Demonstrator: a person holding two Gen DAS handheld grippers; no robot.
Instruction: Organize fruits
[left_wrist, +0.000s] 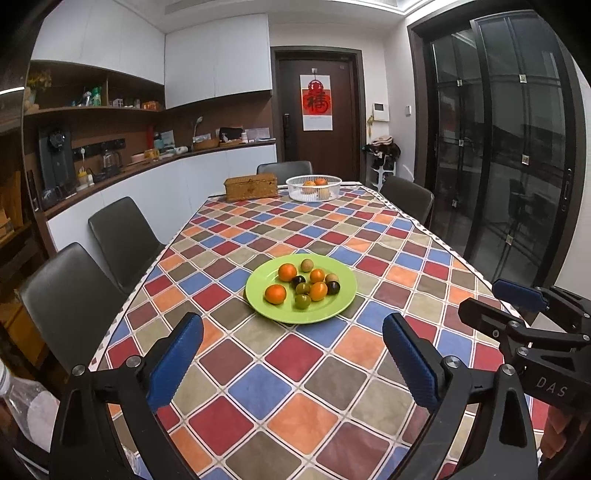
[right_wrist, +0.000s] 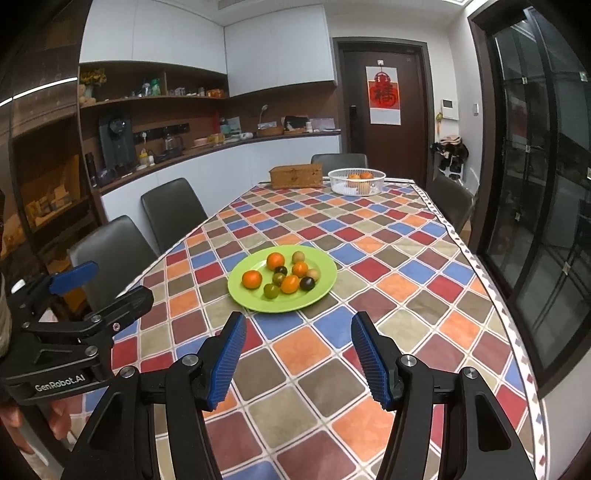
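Observation:
A green plate sits mid-table and holds several small fruits: orange ones, green ones, dark ones and tan ones. A white basket with orange fruits stands at the table's far end. My left gripper is open and empty, held above the cloth short of the plate. My right gripper is open and empty, also short of the plate. Each gripper shows at the edge of the other's view.
The table has a checkered cloth. A wicker box stands left of the basket. Dark chairs line the left side and far end. A glass door is at right.

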